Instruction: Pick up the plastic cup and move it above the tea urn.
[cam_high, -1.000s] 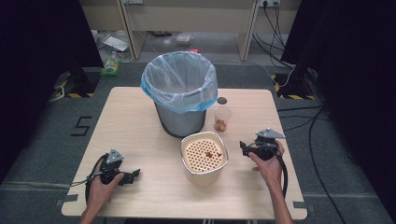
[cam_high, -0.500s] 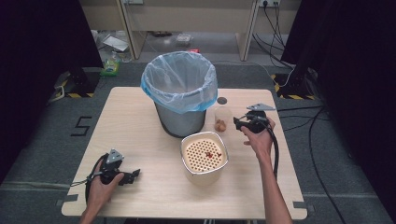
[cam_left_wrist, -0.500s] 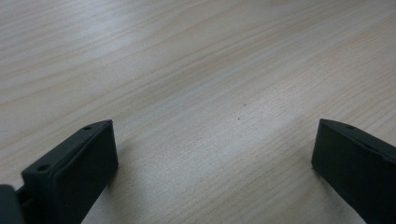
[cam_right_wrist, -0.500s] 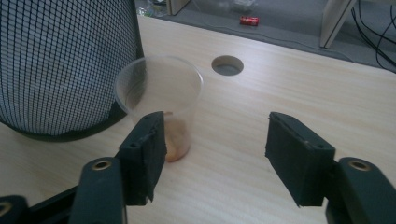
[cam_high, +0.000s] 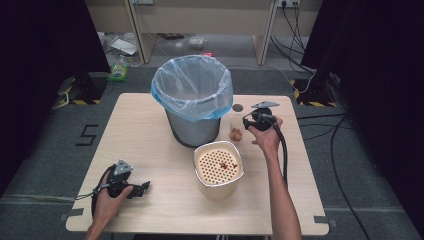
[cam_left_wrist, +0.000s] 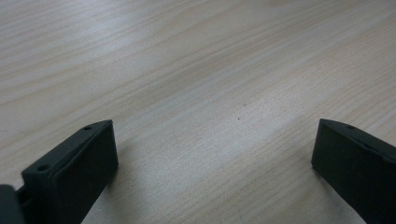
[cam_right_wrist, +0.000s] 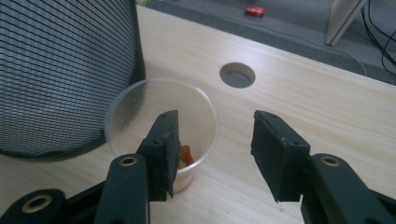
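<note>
Clear plastic, thin and round, forms the small cup (cam_right_wrist: 161, 126) at the centre of the right gripper view, where a few orange-brown pieces lie at its bottom; in the high view the same cup (cam_high: 236, 127) is a faint shape right of centre, just beside the bin. The right gripper (cam_right_wrist: 215, 149) has just been closing its black jaws and they now stand about half apart: one jaw hangs over the cup's mouth, the other outside the rim over bare wood, neither pad pressing on it. From above, this gripper (cam_high: 248, 120) sits at the cup's right edge, a hand wrapped round it.

A grey wire-mesh bin (cam_high: 192, 107) lined with a pale blue plastic bag stands in the upper middle of the high view; its ribbed mesh wall (cam_right_wrist: 65, 70) covers the upper left of the right gripper view. Below it sits a cream square container (cam_high: 219, 167) with a perforated insert bearing a few red specks.

At lower left the left gripper (cam_high: 142, 187) rests on the light wood-grain table (cam_high: 150, 135), jaws wide apart with nothing between them (cam_left_wrist: 215, 158).
</note>
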